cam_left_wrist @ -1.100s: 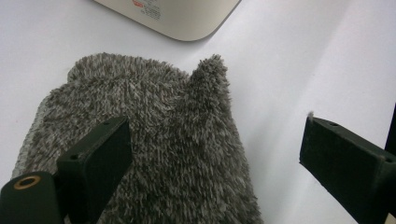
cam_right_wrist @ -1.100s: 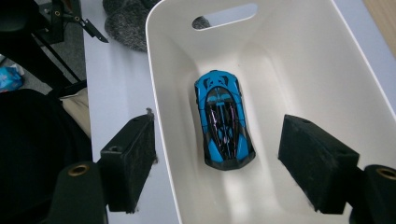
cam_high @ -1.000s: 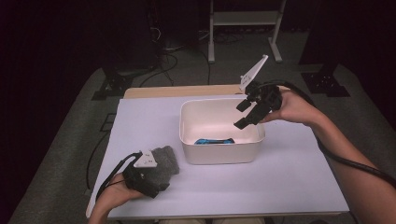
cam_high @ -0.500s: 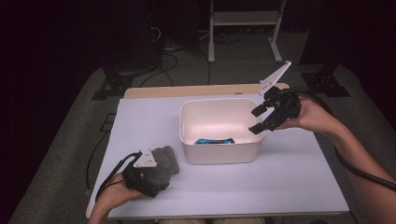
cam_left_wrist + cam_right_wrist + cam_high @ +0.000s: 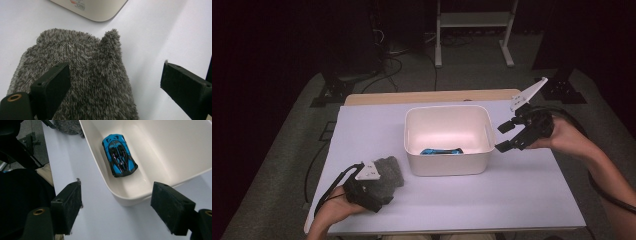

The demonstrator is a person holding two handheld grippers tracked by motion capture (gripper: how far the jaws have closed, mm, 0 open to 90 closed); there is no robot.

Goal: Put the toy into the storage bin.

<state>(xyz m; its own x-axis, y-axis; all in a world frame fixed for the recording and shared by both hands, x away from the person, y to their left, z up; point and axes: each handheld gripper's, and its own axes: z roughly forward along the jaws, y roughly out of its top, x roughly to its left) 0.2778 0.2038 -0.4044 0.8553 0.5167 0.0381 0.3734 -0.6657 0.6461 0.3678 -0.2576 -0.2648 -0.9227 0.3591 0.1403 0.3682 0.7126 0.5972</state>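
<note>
At the front left corner of the tabletop the left gripper sits low over a grey fuzzy mitten, in the same place as one second ago. In the left gripper view its jaws stand apart: one pad lies over the grey pile, the other hangs over bare white table beside the mitten, so nothing is pinched yet. In the middle of the tabletop stands the white tub, and a blue toy car lies on its floor against the front wall. The change is on the right: the right gripper, which was above the tub's right rim one second ago, is now outside the tub, near the right edge of the tabletop and a bit lower. Its jaws have just been opening a little more and they are empty; the right gripper view looks back into the tub at the car. I judge that the car is delivered, and the mitten is the next thing to take.
</note>
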